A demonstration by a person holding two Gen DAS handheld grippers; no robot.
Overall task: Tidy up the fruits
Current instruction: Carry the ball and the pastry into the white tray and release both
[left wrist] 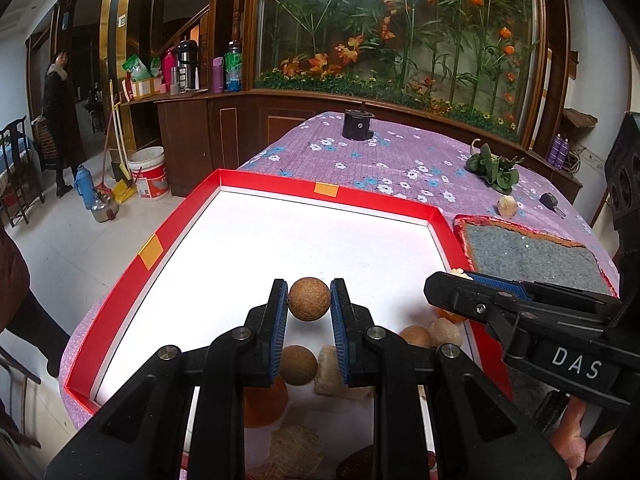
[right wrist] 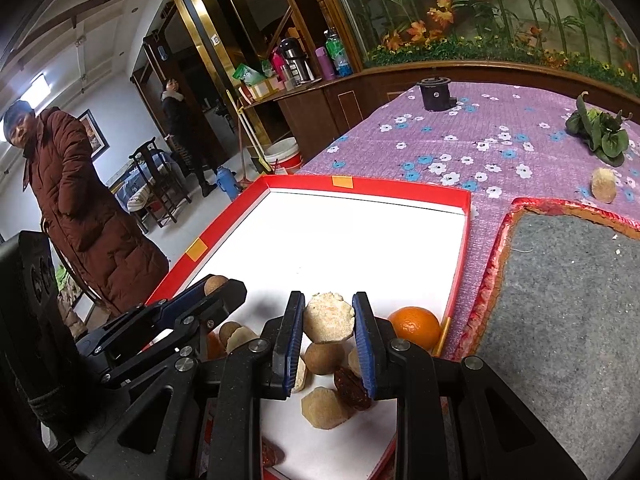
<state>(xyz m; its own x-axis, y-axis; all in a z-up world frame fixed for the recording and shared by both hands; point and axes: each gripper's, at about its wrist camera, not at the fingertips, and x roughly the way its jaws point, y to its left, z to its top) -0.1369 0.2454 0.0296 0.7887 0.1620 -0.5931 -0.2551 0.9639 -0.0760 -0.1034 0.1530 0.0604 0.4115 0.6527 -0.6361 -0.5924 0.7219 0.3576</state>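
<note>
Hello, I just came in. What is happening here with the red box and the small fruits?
A person holds a gripper in each hand over a red tray with a white floor. The left gripper is shut on a round brown fruit. The right gripper is shut on a pale, rough chunk. More fruits lie at the near end of the tray, among them an orange. The far part of the tray holds nothing. Another pale piece sits outside on the purple cloth.

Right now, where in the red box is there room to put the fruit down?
The far half of the box is bare white, up to the far wall. The near end is crowded with round fruits, pale chunks and an orange. The grey mat beside it is bare.
</note>
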